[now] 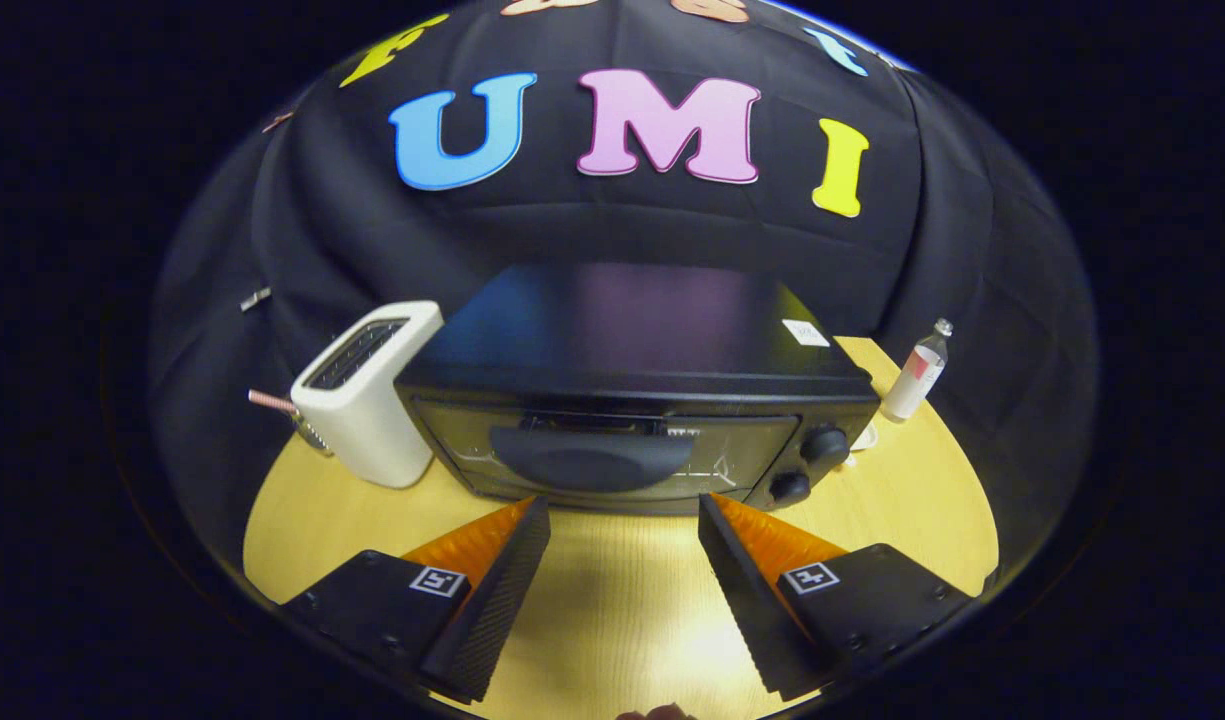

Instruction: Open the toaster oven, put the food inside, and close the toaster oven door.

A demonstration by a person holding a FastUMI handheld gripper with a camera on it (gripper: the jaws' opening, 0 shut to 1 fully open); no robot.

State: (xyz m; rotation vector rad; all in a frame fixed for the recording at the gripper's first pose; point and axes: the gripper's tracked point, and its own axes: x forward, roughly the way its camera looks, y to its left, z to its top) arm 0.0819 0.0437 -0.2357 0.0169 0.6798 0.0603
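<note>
Two fingers of the gripper are spread wide apart, nothing held. At 12 o'clock just beyond them the toaster oven is parked on the wooden table, door closed, white toaster touching at its 9 o'clock.

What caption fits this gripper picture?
Open gripper faces the closed toaster oven on a wooden table, white toaster beside it.
</note>
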